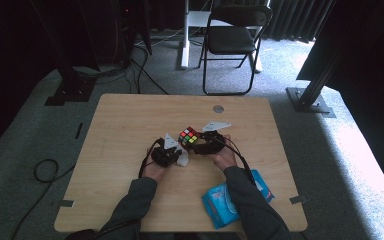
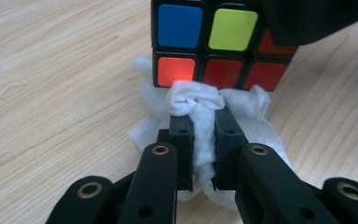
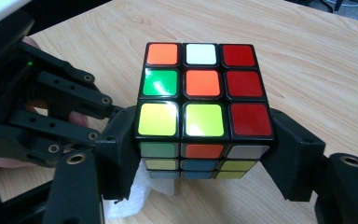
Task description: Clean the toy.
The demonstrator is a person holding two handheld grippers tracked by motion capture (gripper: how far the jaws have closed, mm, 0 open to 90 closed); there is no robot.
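The right gripper (image 3: 200, 154) clamps the puzzle cube (image 3: 203, 93) by two opposite sides and holds it just above the table (image 1: 130, 125). The left gripper (image 2: 204, 128), jaws nearly closed, pinches a bunched white wipe (image 2: 196, 100) and presses it against the cube's lowest row of stickers (orange and red). Wiping looks underway on that face; the other faces probably remain. A blue wipe packet (image 1: 220, 200) lies behind the right gripper, beside the forearm.

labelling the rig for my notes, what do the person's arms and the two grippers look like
Both the left gripper and the right gripper are black, with linked bars on brass-coloured pivots and blocky jaws. Each carries a grey three-cornered plate and trails a black cable. The person wears dark grey long sleeves.
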